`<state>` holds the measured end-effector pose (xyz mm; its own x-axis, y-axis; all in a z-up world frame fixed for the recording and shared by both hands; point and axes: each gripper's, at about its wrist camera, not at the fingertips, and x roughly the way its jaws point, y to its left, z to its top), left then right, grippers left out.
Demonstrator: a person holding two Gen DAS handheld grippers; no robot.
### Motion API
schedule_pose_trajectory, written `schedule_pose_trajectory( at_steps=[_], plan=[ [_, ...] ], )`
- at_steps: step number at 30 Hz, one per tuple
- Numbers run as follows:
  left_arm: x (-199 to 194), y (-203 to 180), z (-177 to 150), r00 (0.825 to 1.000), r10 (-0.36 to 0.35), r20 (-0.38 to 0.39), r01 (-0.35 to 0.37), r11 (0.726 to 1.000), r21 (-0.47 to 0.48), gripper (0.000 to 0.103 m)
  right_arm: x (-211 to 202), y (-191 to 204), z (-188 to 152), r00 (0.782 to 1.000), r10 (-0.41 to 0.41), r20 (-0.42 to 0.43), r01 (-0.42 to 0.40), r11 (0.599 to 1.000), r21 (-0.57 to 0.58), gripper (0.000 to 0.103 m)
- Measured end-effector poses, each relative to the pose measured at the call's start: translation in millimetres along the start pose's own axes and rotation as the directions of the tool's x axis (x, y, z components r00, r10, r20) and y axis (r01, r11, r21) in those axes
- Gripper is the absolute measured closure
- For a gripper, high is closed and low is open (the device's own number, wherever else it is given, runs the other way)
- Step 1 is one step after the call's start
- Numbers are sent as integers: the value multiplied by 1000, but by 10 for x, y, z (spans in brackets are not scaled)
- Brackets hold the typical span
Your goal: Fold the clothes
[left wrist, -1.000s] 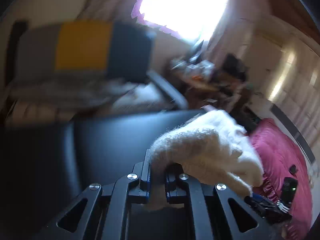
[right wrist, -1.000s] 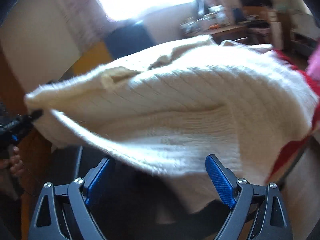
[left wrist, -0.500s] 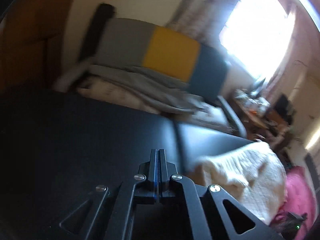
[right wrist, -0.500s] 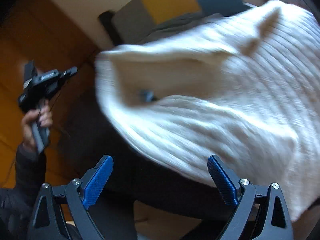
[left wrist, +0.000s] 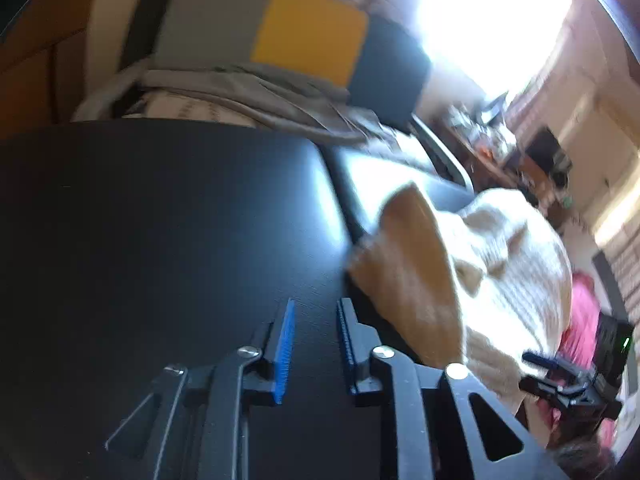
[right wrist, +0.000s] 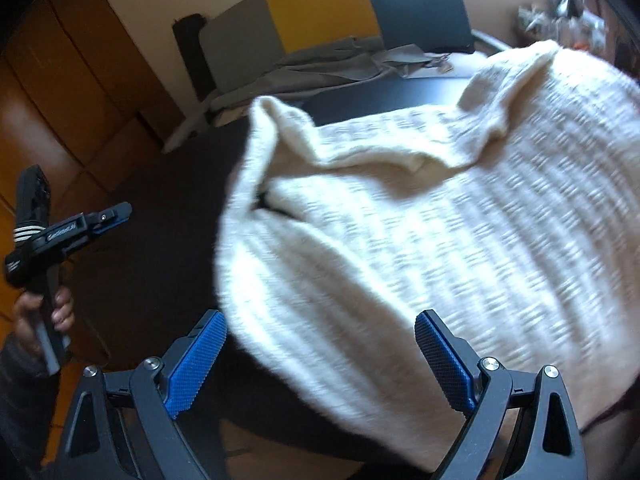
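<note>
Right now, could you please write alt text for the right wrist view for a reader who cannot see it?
A cream knit sweater lies heaped on a black table, just beyond the open, empty right gripper. At far left, a hand holds the left gripper above the table.

One white sweater (right wrist: 420, 216); one black bench (left wrist: 160, 220); two tools, left tool (left wrist: 314, 344) and right tool (right wrist: 320, 360); one gray cloth (right wrist: 332, 64).

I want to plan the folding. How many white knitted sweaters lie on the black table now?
1. The white knitted sweater lies crumpled on the black table, on its right part in the left wrist view. More clothes may be hidden under it; I cannot tell.
</note>
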<state>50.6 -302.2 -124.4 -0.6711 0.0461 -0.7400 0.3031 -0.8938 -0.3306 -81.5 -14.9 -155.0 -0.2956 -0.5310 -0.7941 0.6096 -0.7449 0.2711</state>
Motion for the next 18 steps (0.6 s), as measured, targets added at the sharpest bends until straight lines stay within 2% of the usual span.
schedule_pose_trajectory(
  at_steps=[5, 8, 11, 14, 16, 18],
  plan=[
    [243, -722, -10, 1000, 10, -21, -7, 989, 147, 72, 168, -136, -34, 994, -106, -39, 102, 992, -79, 7],
    [334, -949, -37, 998, 39, -39, -31, 980, 198, 71, 330, -195, -43, 988, -141, -61, 134, 985, -112, 7],
    [471, -1084, -53, 996, 71, -54, -56, 967, 248, 71, 450, -239, -84, 986, -155, -60, 147, 982, -121, 0],
    [609, -1127, -74, 989, 128, -69, -105, 957, 271, 71, 491, -227, -104, 986, -163, -39, 155, 977, -148, 0],
    [757, -1080, -90, 979, 174, -109, -140, 955, 263, 71, 513, -210, -122, 985, -172, -35, 163, 972, -172, 0],
    [898, -953, -106, 977, 140, -160, -108, 975, 195, 84, 511, -211, -123, 986, -161, -37, 153, 973, -171, 0]
  ],
)
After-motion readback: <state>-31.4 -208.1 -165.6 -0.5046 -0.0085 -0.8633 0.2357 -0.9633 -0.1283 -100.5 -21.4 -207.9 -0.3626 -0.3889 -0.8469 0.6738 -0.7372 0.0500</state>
